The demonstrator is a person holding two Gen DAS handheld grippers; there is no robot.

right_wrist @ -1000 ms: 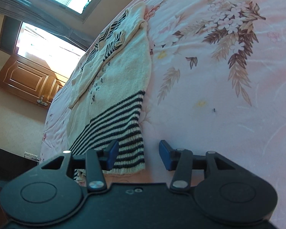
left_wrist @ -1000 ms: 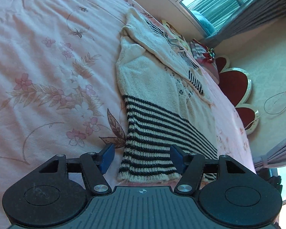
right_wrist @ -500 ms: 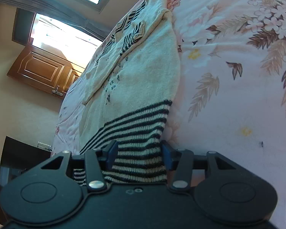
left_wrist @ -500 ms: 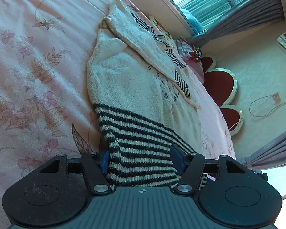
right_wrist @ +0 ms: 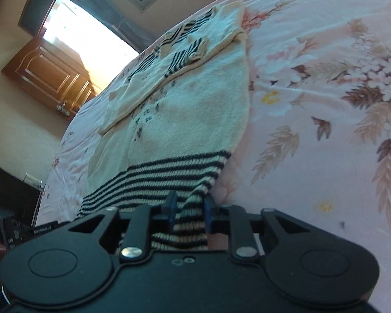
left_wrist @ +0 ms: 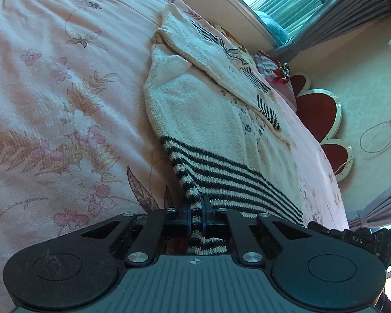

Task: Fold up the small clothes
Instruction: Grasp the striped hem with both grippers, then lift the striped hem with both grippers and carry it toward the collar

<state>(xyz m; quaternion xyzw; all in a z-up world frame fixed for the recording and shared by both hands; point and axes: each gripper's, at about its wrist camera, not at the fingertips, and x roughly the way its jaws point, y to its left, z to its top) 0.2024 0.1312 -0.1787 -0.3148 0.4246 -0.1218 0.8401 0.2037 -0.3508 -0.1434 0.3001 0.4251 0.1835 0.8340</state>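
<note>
A small cream knit sweater (left_wrist: 203, 109) with a dark-striped hem lies flat on a pink floral bedspread (left_wrist: 52, 99), its sleeves folded across the body. My left gripper (left_wrist: 196, 215) is shut on the left corner of the striped hem. The sweater also shows in the right wrist view (right_wrist: 195, 114). My right gripper (right_wrist: 187, 212) is closed on the right corner of the hem, with bunched striped fabric between its blue pads. The hem corners are lifted slightly off the bed.
The bedspread also fills the right wrist view (right_wrist: 325, 104). A red petal-shaped headboard (left_wrist: 323, 109) and a pillow (left_wrist: 273, 70) lie beyond the sweater. A window with curtains (left_wrist: 299, 2) is behind. A wooden door (right_wrist: 49, 75) is at the left.
Both grippers moved forward onto the hem and closed from open, each now pinching a corner of the striped hem, which bunches and lifts.
</note>
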